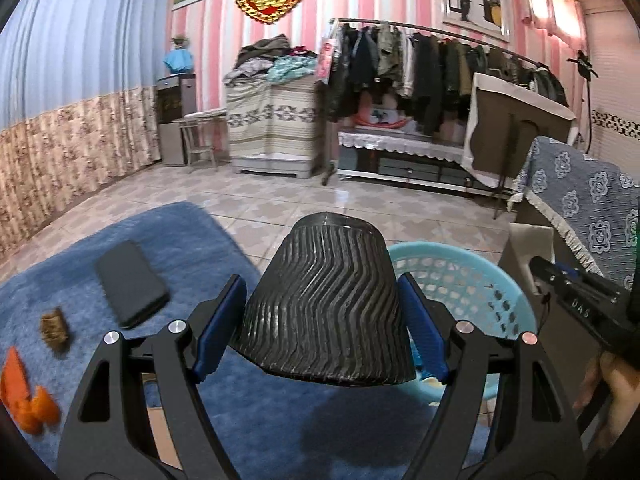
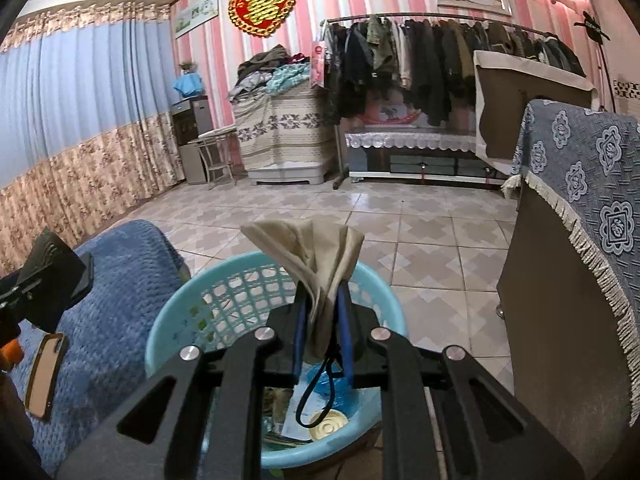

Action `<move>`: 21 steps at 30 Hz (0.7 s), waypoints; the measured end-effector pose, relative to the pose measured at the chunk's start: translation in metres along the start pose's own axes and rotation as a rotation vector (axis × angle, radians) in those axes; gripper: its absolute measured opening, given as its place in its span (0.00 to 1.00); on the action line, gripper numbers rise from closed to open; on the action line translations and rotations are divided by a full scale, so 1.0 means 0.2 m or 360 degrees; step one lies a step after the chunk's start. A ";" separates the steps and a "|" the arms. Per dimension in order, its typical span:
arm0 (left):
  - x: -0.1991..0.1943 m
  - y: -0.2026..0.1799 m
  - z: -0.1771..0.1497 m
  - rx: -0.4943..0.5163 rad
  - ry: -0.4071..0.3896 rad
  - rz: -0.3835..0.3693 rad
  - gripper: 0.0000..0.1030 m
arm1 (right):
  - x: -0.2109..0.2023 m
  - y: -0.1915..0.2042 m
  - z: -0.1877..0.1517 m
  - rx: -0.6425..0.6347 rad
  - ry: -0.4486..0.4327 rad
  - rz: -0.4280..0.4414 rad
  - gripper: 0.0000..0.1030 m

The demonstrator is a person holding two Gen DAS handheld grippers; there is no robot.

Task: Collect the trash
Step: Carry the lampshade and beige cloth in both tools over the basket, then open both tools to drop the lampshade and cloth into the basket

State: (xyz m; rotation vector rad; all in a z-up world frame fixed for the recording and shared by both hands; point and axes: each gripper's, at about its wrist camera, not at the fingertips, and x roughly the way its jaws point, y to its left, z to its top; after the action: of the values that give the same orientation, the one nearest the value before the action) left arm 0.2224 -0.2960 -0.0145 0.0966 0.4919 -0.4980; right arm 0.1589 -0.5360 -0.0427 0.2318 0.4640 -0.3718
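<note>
Both tools are loaded: our left tool (image 1: 324, 322) clamps a black ribbed paper cup (image 1: 326, 304), our right tool (image 2: 323, 330) pinches a crumpled beige napkin (image 2: 316, 264) over the light-blue plastic basket (image 2: 168, 320), already holding trash. Orange peels (image 1: 24, 396) remain on the blue blanket (image 1: 192, 240).

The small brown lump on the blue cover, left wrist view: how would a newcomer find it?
Start at the blue cover filling the lower left. On it lie a black phone and orange peel by the edge. The brown lump sits between them, the only dull, fuzzy, fibrous-looking piece there.
</note>
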 end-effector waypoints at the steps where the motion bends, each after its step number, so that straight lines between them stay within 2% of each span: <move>1: 0.02 -0.03 0.01 0.0009 -0.0003 -0.0016 0.73 | 0.00 -0.01 0.00 0.0011 -0.0001 -0.0004 0.15; 9: 0.21 -0.25 0.05 0.0091 0.0020 -0.0117 0.73 | 0.02 -0.08 -0.02 0.0100 0.0001 -0.0032 0.15; 17: 0.40 -0.42 0.05 0.0162 0.0060 -0.0163 0.73 | 0.06 -0.13 -0.03 0.0154 0.0024 -0.0035 0.15; 20: 0.44 -0.43 0.07 0.0180 0.0077 -0.0169 0.75 | 0.07 -0.14 -0.03 0.0162 0.0034 -0.0042 0.15; 21: 0.45 -0.42 0.07 0.0179 0.0081 -0.0154 0.80 | 0.08 -0.14 -0.03 0.0167 0.0040 -0.0043 0.15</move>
State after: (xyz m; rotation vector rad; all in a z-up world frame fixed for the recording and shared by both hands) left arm 0.2561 -0.4120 -0.0425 0.1948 0.5202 -0.6191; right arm 0.1577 -0.5640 -0.0597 0.3325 0.4729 -0.4205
